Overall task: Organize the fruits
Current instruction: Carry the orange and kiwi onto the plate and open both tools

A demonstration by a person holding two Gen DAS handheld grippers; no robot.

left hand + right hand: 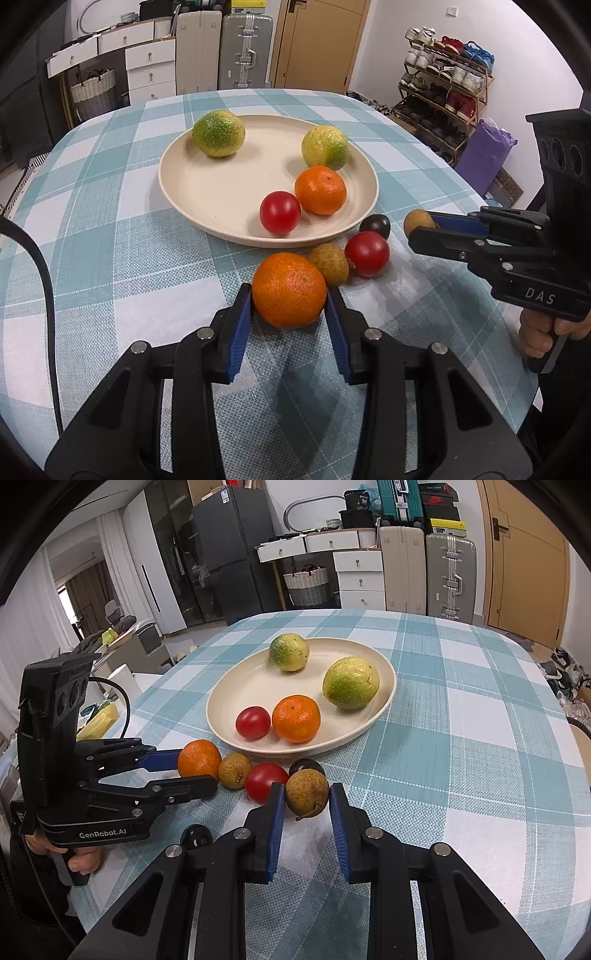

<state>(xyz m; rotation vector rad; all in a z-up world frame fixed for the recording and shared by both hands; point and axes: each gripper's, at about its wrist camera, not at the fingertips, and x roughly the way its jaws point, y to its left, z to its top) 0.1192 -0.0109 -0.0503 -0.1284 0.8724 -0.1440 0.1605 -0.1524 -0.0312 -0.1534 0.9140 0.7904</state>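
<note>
On the checked counter (110, 229), the left gripper (289, 295) is closed on an orange (289, 290) near the cream plate (207, 184). A brown fruit (328, 264) touches it, so lifting carelessly could nudge that neighbour and the red tomato (367, 254) into rolling. Further right, the right gripper (307, 805) clamps a small brown stemmed fruit (306, 792); its grip looks shallow, so it might slip.

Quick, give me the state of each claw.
Left claw: closed on the orange.
Right claw: closed on the brown fruit.
</note>
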